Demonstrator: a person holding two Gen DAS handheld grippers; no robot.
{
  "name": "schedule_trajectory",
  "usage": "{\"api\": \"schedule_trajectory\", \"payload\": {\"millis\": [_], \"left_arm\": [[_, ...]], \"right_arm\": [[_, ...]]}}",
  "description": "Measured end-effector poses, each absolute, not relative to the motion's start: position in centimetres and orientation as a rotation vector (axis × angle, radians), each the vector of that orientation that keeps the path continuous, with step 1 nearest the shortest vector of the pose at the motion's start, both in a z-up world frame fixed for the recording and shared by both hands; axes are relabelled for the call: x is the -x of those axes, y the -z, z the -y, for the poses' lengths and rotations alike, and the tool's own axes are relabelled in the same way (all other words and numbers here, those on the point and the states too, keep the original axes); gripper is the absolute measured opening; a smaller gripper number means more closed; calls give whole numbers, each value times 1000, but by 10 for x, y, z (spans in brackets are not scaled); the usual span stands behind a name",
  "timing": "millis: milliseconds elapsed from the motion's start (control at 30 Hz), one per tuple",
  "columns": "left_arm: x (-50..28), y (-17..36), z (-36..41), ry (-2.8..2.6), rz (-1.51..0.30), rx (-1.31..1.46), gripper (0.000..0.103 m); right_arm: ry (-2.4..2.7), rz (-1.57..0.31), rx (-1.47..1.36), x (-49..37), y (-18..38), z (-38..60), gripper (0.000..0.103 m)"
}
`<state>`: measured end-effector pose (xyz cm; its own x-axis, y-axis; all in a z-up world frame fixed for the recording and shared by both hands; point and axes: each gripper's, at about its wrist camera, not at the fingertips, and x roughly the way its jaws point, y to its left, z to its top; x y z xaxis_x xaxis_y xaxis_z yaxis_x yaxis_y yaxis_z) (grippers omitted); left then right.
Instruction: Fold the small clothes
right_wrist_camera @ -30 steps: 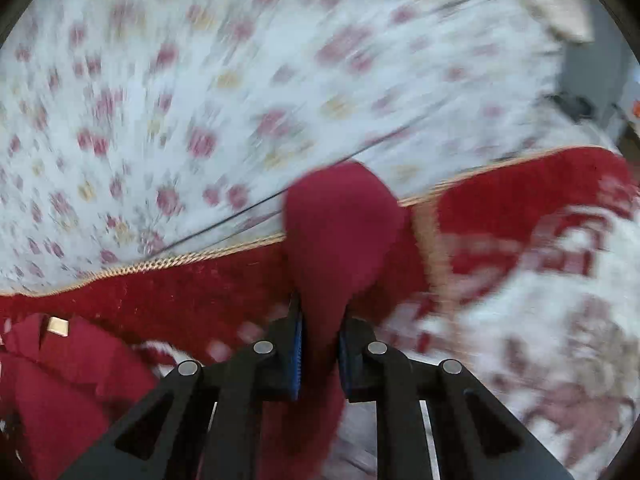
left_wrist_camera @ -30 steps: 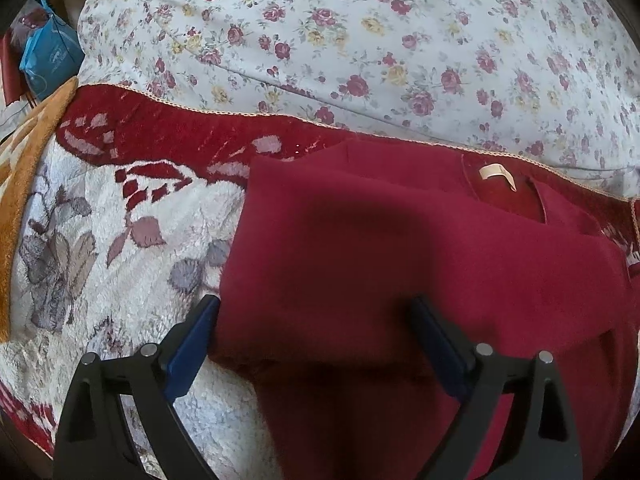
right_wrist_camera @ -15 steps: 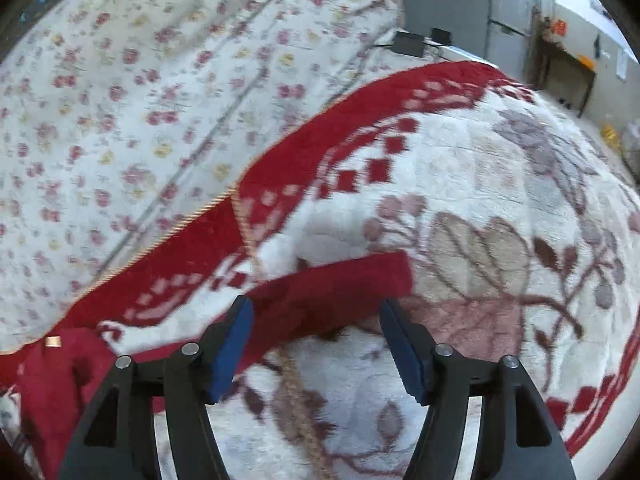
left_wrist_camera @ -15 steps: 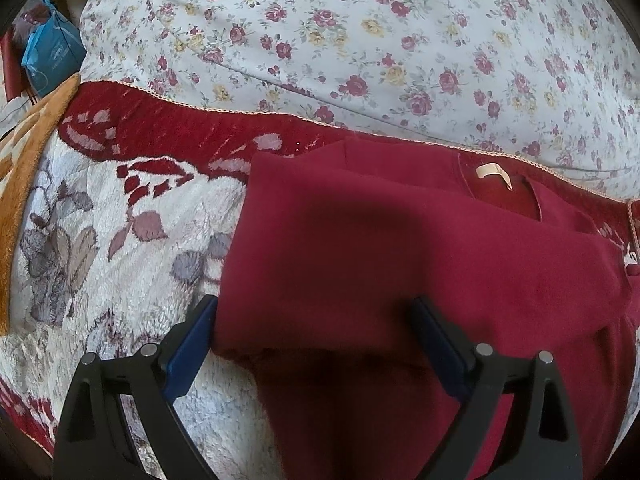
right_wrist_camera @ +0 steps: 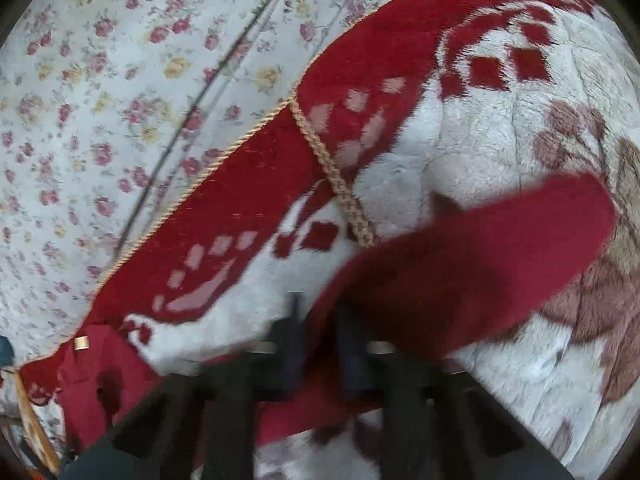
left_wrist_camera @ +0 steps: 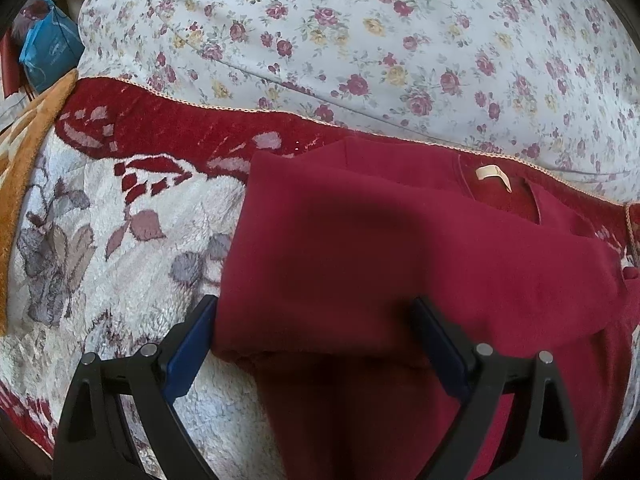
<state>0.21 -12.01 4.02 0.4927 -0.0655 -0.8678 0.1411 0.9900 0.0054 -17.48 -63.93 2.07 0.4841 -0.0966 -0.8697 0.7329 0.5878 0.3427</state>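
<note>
in the left wrist view the left gripper (left_wrist_camera: 316, 344) hangs over the folded edge of a dark red top (left_wrist_camera: 400, 264), its blue-padded jaws spread wide: one pad sits at the cloth's left edge over the blanket, the other over the cloth itself, and neither pinches anything. the top lies flat on a plush white-and-red floral blanket (left_wrist_camera: 104, 240), one sleeve folded across its body, with a pale neck label (left_wrist_camera: 494, 174) showing at the collar further back. beyond the blanket's corded hem spreads a rose-print bedsheet (left_wrist_camera: 400, 40); a blue bag (left_wrist_camera: 48, 56) sits at the far left edge.

in the right wrist view, blurred, the right gripper (right_wrist_camera: 318, 332) has just snapped its jaws together and they are clenched on the sleeve (right_wrist_camera: 460, 276) of the same garment, which runs up to the right across the blanket. behind it a braided cord trim (right_wrist_camera: 336, 180) crosses the red border, then the flowered sheet.
</note>
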Motion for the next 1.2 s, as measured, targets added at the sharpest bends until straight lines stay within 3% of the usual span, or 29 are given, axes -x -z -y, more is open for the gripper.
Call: {"api": "schedule_trajectory", "payload": {"millis": [233, 400, 500, 600, 633, 733, 800, 933, 1200], "left_arm": [[7, -81, 100, 83, -895, -6, 94], [6, -97, 77, 50, -854, 71, 94], [5, -100, 63, 17, -845, 108, 94], [4, -103, 50, 14, -832, 156, 94], [4, -104, 48, 19, -830, 172, 94], [2, -105, 46, 66, -839, 210, 94], [3, -106, 51, 127, -841, 219, 94], [9, -112, 76, 219, -814, 157, 94], [-18, -82, 118, 261, -936, 118, 97]], "right_arm": [[347, -710, -525, 190, -132, 570, 8], [74, -650, -361, 154, -188, 479, 8], [-99, -664, -295, 126, -189, 411, 8], [-240, -749, -223, 100, -150, 339, 8], [-275, -790, -212, 94, -131, 322, 10], [-308, -992, -206, 88, -73, 291, 31], [-290, -1000, -244, 99, -61, 299, 35], [-216, -933, -326, 125, -71, 335, 64], [-64, -882, -370, 149, -91, 398, 71]]}}
